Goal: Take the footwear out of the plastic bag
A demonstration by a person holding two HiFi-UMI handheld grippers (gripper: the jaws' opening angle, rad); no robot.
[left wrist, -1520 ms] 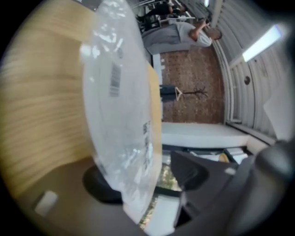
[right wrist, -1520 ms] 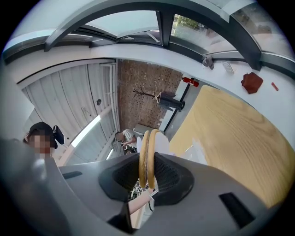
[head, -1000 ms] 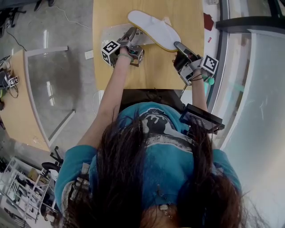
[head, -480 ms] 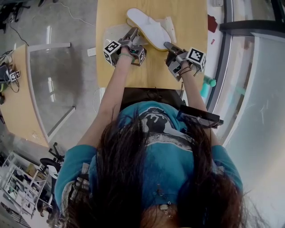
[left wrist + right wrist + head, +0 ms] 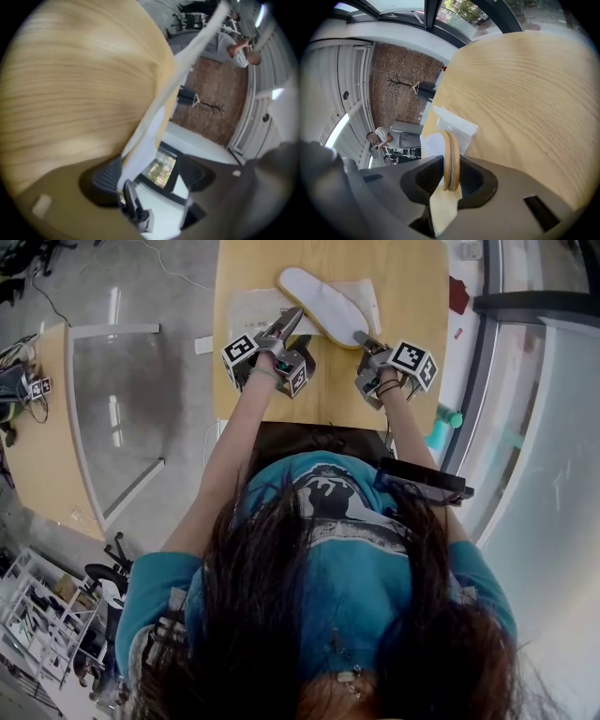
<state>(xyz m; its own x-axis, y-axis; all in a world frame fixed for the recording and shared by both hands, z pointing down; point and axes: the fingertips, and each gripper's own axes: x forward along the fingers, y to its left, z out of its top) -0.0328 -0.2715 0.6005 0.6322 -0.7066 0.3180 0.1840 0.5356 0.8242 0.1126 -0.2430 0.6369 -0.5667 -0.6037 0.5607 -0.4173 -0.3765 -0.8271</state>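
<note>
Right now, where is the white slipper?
The white slipper is at the table's far middle in the head view, over the plastic bag, its near end clamped in the right gripper.

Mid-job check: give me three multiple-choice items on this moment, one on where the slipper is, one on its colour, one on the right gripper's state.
1. Where is the slipper?
A. on the wooden table
B. on the floor
C. on the person's lap

2. What colour is the slipper's upper face?
A. black
B. white
C. red

3. The right gripper is:
A. wide apart and empty
B. shut on the slipper's end
C. shut on a bottle

Answers:
1 A: the head view shows it on the table top, partly over the plastic bag.
2 B: it shows white in the head view.
3 B: the right gripper view shows its fingers clamped on the slipper's tan edge.
</note>
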